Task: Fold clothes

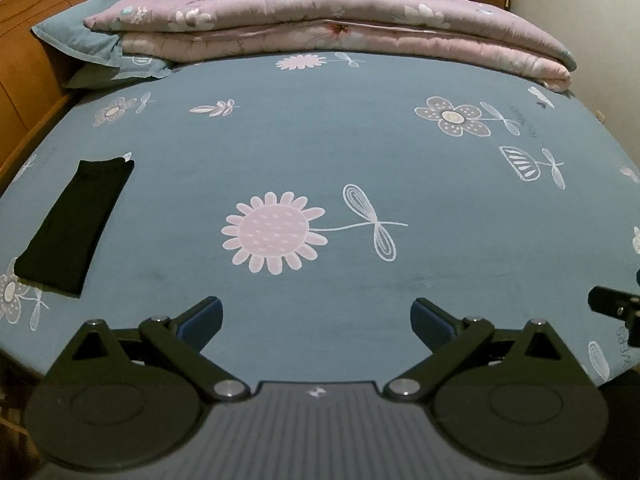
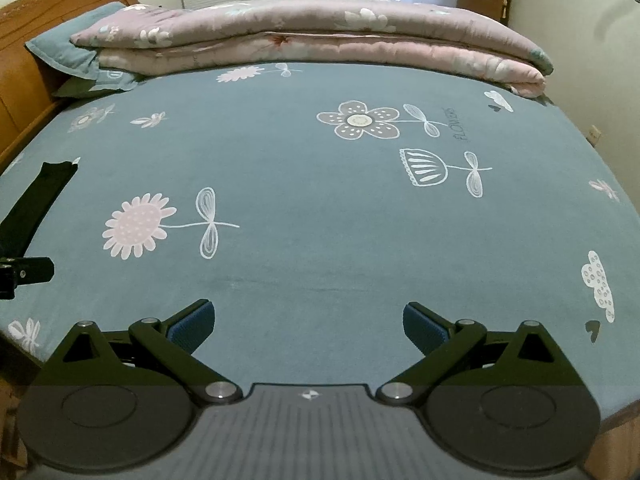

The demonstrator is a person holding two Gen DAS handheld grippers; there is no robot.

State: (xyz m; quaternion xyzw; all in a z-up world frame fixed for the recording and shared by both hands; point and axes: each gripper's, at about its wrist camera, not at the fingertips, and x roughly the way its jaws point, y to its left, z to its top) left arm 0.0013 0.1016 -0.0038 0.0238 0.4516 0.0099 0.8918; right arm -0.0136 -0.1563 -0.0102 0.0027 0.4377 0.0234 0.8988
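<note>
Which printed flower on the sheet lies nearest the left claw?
The pink daisy, straight ahead of the left claw; the grey flowers lie farther off.

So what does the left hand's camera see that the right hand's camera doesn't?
Only the left wrist view shows the whole folded black garment; the right wrist view cuts it off at its left edge. Only the right wrist view shows the white cloud print and readable "FLOWERS" lettering. Both show the blue flowered bedsheet, the folded pink quilt, the wooden headboard, and open, empty grippers: left gripper, right gripper.
</note>
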